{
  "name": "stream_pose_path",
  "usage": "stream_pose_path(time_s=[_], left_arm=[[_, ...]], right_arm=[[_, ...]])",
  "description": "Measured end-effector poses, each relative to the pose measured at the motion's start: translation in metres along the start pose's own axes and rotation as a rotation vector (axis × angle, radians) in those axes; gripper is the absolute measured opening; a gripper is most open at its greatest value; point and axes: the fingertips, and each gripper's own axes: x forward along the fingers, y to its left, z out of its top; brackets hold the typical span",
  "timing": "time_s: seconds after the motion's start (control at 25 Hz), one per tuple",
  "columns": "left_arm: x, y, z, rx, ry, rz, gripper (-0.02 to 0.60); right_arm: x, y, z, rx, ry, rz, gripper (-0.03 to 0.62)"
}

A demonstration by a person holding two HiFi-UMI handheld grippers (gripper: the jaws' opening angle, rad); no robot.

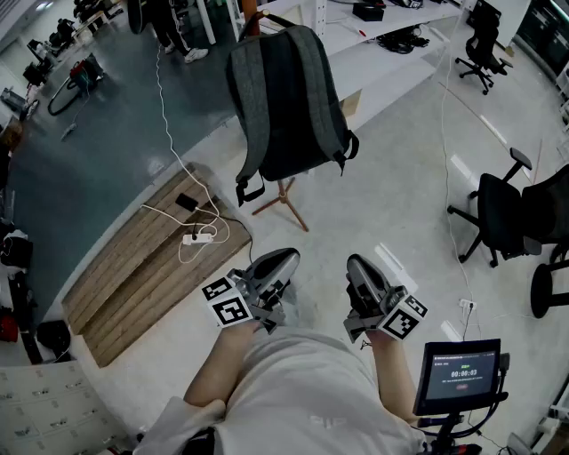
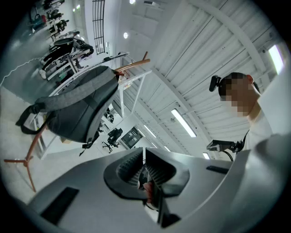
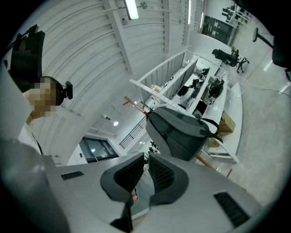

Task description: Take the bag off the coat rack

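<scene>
bag (image 1: 289, 98): grey backpack, hung at the top of the coat rack, clear of the floor, well apart from both grippers.
coat rack (image 1: 286, 203): pole is covered by the bag in the head view and its top is cut off there; hook arms (image 2: 132, 66) are shown in the gripper views.
left gripper (image 1: 286, 258): jaws are fully closed, nothing is held.
right gripper (image 1: 357, 263): jaws are brought together, nothing is gripped.
hang point: hidden in every view.

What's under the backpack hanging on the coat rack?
The rack's wooden legs spread on the pale floor below the backpack. The bag covers the pole above them; only a hook tip shows at the top.
</scene>
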Motion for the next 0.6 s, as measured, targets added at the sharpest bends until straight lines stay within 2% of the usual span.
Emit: stream_pose_path(time_s=[0.16,0.36,0.48,0.6], left_arm=[[0.010,0.043,0.060,0.064,-0.018,0.008,0.006],[0.031,0.121,0.166,0.174,-0.062,0.033,0.006],[0.033,0.153,0.224,0.217,-0.090,0.060,0.006],[0.035,0.175,0.265,0.248,-0.113,0.082,0.006]], right_arm=[[0.060,-0.022,0.016,-0.009,0.003,-0.004,0.015],[0.165,-0.068,0.056,-0.032,0.004,0.006,0.017],[0.219,-0.073,0.086,-0.078,-0.007,0.025,0.017],[0.264,-0.065,0.121,-0.165,-0.028,0.055,0.017]])
